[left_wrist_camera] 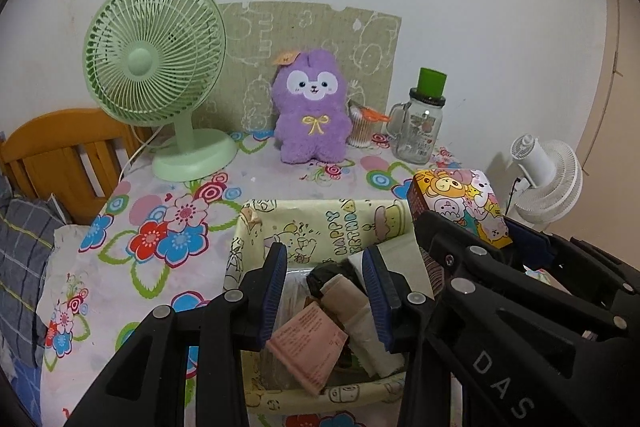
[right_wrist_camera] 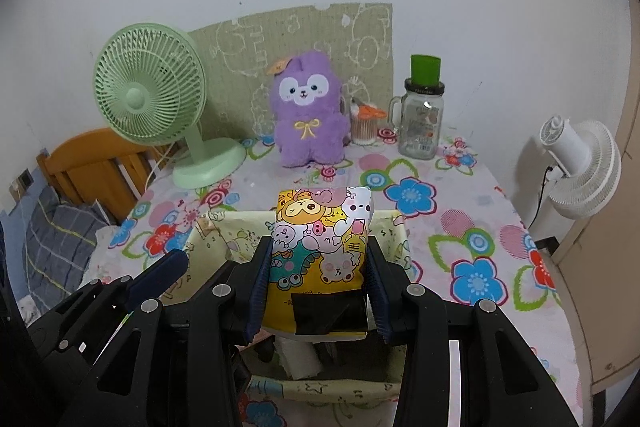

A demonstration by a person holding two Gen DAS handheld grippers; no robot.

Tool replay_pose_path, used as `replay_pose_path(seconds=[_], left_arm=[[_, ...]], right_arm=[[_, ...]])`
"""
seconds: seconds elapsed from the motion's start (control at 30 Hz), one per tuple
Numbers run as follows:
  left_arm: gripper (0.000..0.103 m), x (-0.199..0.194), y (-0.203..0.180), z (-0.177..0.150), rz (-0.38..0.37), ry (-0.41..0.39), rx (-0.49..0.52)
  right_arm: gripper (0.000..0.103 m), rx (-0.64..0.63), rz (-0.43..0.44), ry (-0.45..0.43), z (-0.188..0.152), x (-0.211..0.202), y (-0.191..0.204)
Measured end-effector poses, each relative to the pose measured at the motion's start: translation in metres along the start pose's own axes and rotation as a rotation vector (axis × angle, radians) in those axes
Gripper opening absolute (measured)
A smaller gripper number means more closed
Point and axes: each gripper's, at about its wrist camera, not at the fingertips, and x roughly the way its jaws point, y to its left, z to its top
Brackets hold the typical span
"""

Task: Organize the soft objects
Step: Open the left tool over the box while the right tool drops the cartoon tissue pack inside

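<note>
Right gripper (right_wrist_camera: 316,291) is clamped on the cartoon tissue pack (right_wrist_camera: 320,247) by its sides, above the basket (right_wrist_camera: 394,227). Looks light and squishy, so a mid-side squeeze seems fine. Left gripper (left_wrist_camera: 326,291) is empty, jaws easing open.

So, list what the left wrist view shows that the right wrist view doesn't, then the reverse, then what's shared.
Left wrist only: the pink printed packet and rolled beige and white items in the yellow cartoon-print fabric basket, under the empty left gripper.

Right wrist only: the black tape patch on the cartoon-print tissue pack, clamped by the right gripper.

Both: the fluffy purple plush toy, mint-green desk fan, glass handled jar.
</note>
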Motion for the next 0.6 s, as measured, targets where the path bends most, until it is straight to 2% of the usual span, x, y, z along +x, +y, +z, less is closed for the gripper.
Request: replay_pose_path(seconds=[0.03,0.1,0.2,0.5,0.57,0.6], left_arm=[[0.043,0.002,0.001,0.000,0.001,0.006,-0.001],[0.058,0.005,0.003,-0.001,0.008,0.011,-0.002],[0.074,0.007,0.006,-0.002,0.036,0.013,0.002],[0.084,0.021,0.016,-0.008,0.080,0.065,0.019],[0.087,0.024,0.019,-0.008,0.063,0.075,0.012],[0.088,0.025,0.020,-0.009,0.058,0.075,0.011]], right_arm=[[0.046,-0.002,0.002,0.003,0.000,0.002,0.000],[0.046,-0.005,0.010,0.011,-0.001,0.008,0.002],[0.046,-0.010,0.026,0.021,-0.001,0.015,0.004],[0.050,-0.038,0.069,0.059,-0.007,0.039,0.014],[0.053,-0.039,0.084,0.066,-0.008,0.042,0.016],[0.058,-0.040,0.092,0.067,-0.008,0.044,0.016]])
